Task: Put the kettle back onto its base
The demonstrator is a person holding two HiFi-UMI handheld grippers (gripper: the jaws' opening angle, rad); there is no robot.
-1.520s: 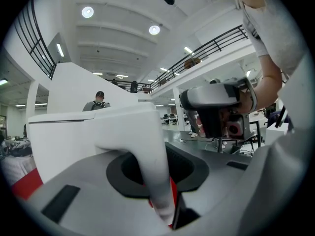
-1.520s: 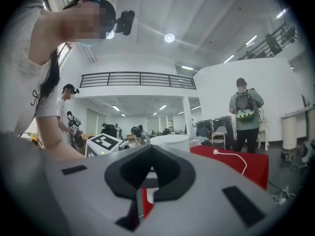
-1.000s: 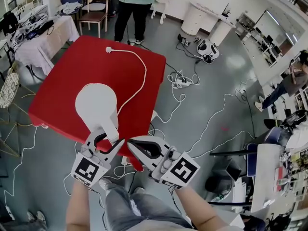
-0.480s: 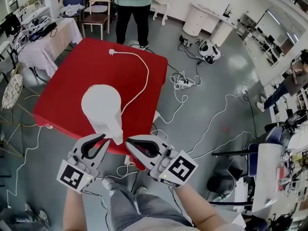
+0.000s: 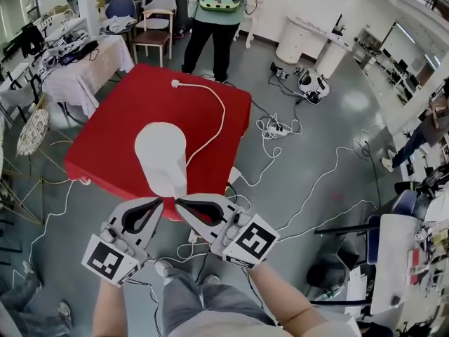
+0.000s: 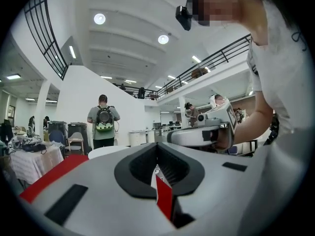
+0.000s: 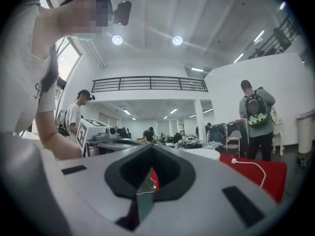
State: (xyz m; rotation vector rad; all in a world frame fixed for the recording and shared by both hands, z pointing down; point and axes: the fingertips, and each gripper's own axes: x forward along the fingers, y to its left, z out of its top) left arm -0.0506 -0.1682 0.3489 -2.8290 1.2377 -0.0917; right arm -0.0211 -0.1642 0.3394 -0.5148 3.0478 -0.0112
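Grey polished floor is spreading under everything, with loose white cables and a power strip lying across it. Square red-topped table is standing in the middle of the head view. A person in a green top with a backpack is standing just past its far edge, facing away. A side table draped in pale cloth is sitting to the left, cluttered with gear, with a wooden chair beside it. The round white electric kettle is resting on the near half of the red table, seen from above, its handle pointing toward the near edge. Its base is not showing separately from here, so whether the kettle is seated on it I cannot tell. The grey left gripper is hovering at the near table edge, level, its tip just beside the end of the kettle handle. Its jaws are sitting together with nothing between them, only a red slit of table showing through. The grey right gripper is hanging alongside it, tips nearly touching the left one's, and its jaws are likewise pressing together on nothing. A thin white power cord is curving from the kettle's right side up across the table. It is ending in a white plug lying unplugged near the far edge.
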